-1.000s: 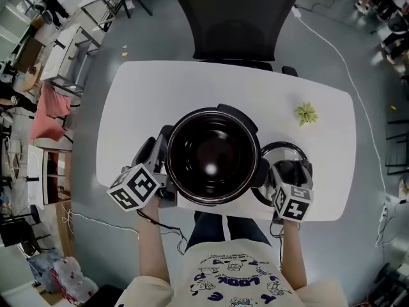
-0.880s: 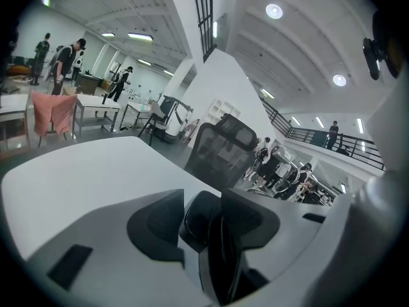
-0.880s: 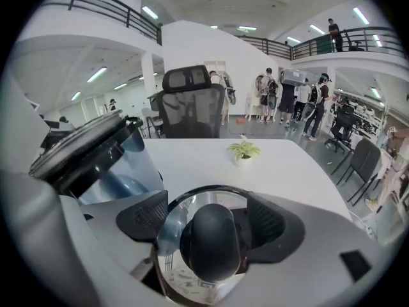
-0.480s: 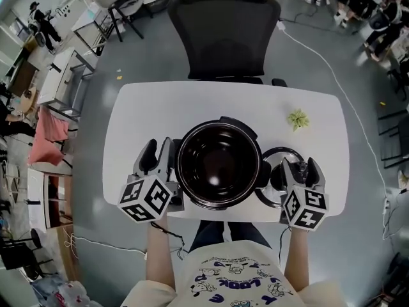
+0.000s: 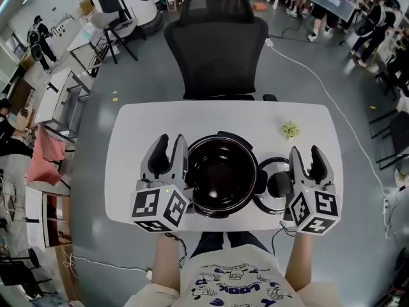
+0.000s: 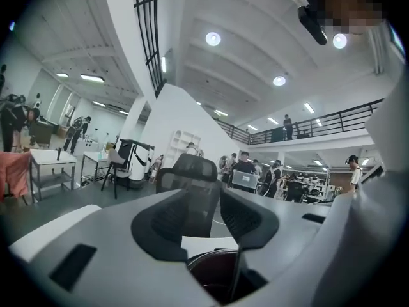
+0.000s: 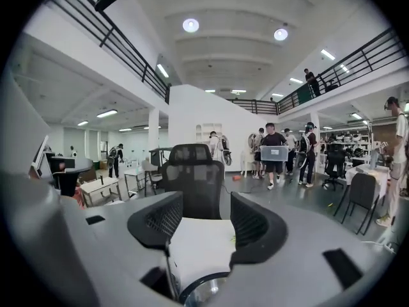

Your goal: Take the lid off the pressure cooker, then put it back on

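The white table point(image 5: 128, 171) fills the middle of my head view, with a black office chair point(image 5: 216, 50) pushed up to its far side. The pressure cooker point(image 5: 223, 171) stands upright near the table's front edge, straight ahead of me. Its mouth is open to the ceiling and its dark inside is bare. It is round, so it has no long axis. A black fitting on its rim points away from me, toward the chair.

The lid point(image 5: 273, 185) is off. It lies flat on the table just to the right of the pot, touching or nearly touching its side, with the dark knob facing up.

My left gripper point(image 5: 169, 147) hangs just left of the pot and points away from me toward the chair. Its jaws stand apart with nothing between them, and they have just been closing a little.

My right gripper point(image 5: 306, 155) hangs over the lid's right edge and points the same way. Its jaws are also apart and empty, and they too have just been closing.

A small green thing point(image 5: 289, 130) lies alone toward the table's far right corner.
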Motion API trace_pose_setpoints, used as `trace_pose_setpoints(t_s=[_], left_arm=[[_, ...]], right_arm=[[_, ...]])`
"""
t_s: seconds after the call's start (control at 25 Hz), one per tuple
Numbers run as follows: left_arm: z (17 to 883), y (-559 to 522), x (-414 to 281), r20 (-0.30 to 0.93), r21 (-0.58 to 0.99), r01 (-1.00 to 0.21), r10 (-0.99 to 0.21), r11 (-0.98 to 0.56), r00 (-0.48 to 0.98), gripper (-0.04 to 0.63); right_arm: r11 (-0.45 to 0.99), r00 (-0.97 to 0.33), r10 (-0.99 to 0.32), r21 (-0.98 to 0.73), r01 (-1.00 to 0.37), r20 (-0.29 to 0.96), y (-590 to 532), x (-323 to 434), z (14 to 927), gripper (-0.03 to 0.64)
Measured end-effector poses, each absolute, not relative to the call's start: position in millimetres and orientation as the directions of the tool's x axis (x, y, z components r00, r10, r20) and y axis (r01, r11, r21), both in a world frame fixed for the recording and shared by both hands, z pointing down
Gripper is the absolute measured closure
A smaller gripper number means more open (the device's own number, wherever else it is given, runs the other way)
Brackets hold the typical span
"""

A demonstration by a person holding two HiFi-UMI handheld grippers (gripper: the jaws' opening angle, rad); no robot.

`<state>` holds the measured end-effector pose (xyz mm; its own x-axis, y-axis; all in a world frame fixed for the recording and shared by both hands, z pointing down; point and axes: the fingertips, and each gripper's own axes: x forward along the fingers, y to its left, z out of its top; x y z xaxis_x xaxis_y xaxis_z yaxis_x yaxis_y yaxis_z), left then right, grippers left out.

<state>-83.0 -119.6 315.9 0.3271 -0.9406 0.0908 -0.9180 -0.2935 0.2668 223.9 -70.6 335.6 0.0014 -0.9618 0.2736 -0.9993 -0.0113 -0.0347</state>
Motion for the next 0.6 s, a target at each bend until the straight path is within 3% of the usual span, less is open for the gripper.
trace_pose_setpoints(t_s=[0.32, 0.6], left_arm=[[273.1, -110.7, -59.2, -0.013, 0.185, -0.912, -0.929, -0.366, 0.37, 0.506], [253.6, -100.5, -53.1, -0.077, 0.136, -0.906, -0.916, -0.4, 0.393, 0.569]], right_arm=[[-0.017, 0.012, -0.989, -0.036, -0.999, 0.144, -67.7, 207.7, 282.9, 0.442], [-0.078, 0.079, -0.996, 0.018, -0.997, 0.046, -56.0, 197.2, 259.6, 0.59]])
